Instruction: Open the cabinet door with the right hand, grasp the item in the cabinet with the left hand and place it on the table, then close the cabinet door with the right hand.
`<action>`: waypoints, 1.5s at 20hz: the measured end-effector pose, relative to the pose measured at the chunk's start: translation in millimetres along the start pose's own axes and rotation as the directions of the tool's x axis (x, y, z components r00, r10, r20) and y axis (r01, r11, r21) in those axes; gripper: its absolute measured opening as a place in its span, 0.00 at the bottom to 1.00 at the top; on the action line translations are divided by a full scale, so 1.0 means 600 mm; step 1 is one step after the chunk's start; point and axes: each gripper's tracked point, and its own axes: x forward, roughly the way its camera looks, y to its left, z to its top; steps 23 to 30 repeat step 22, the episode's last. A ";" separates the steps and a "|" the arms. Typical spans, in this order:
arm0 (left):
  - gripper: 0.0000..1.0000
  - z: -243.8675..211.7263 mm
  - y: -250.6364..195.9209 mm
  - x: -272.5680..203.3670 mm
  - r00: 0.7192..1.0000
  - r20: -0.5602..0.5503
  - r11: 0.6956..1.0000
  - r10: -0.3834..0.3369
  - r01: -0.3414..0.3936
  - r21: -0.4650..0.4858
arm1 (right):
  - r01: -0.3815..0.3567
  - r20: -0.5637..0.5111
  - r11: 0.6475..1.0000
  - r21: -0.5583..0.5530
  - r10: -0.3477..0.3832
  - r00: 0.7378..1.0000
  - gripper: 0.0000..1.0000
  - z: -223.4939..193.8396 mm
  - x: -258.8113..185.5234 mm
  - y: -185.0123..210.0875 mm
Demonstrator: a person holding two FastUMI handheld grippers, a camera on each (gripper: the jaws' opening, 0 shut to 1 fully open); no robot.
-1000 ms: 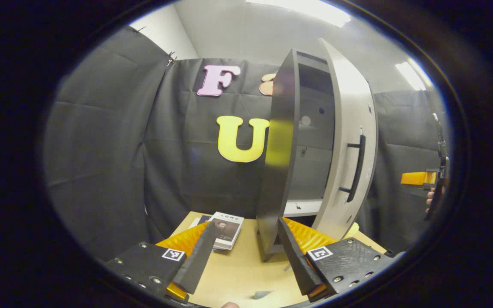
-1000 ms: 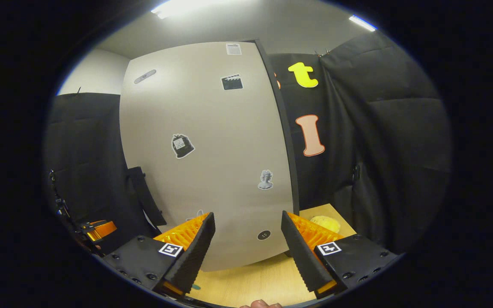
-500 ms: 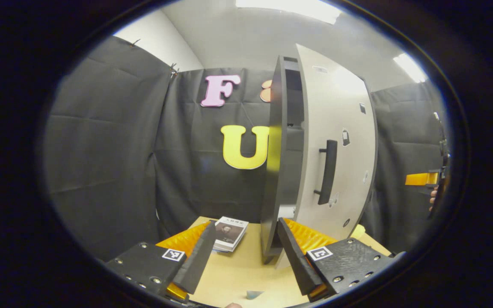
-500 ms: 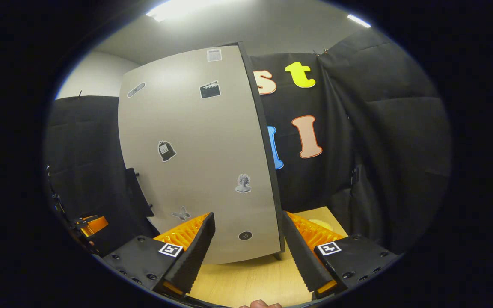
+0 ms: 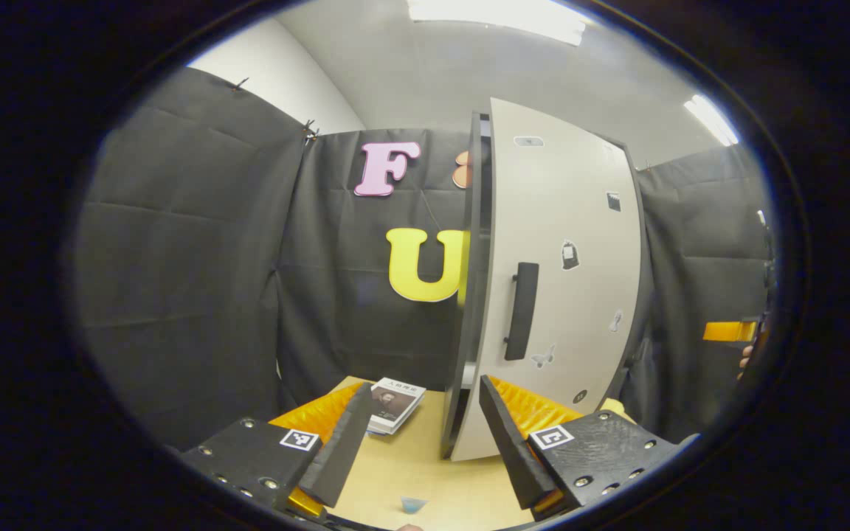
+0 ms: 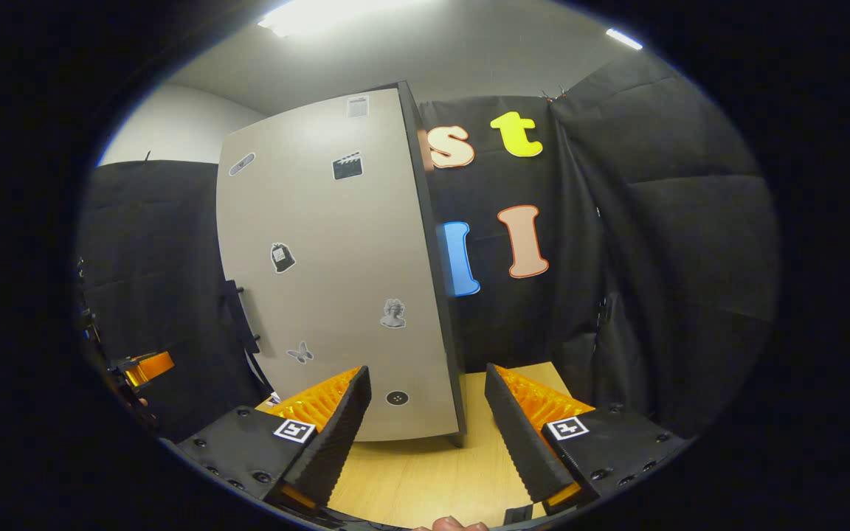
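**A:** Two views, and the cabinet [image 5: 469, 295] is seen standing on the wooden table [image 5: 425, 472], its grey door [image 5: 565, 258] swung nearly flush, stickers dotted over it, black handle [image 5: 521, 310] facing out.

**B:** Where's the item?

**A:** A book [image 5: 394, 404] is seen lying flat on the table, just left of the cabinet. Left gripper [image 5: 419, 442] is held spread with nothing between its fingers. Same goes for the right gripper [image 6: 429, 435].

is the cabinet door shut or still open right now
Shut, or very nearly. In the left gripper view the cabinet door lies flush against the cabinet, interior hidden; a hairline gap cannot be ruled out.
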 end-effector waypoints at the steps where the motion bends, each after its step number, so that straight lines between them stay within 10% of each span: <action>1: 0.87 0.003 -0.005 -0.010 1.000 0.004 1.000 0.011 -0.011 -0.007 | 0.001 0.004 1.000 -0.013 -0.001 1.000 0.98 -0.001 -0.006 -0.010; 9: 0.87 -0.004 -0.075 -0.059 1.000 0.001 1.000 0.026 -0.026 -0.001 | -0.040 0.028 0.998 -0.052 0.041 0.999 0.98 -0.005 -0.053 -0.068; 22: 0.88 -0.024 -0.033 -0.060 0.999 0.048 1.000 0.009 -0.009 -0.003 | 0.189 0.125 0.979 -0.077 -0.179 0.976 0.98 -0.033 -0.071 -0.128; 30: 0.88 -0.024 -0.033 -0.060 0.999 0.048 1.000 0.009 -0.009 -0.003 | 0.189 0.125 0.979 -0.077 -0.179 0.976 0.98 -0.033 -0.071 -0.128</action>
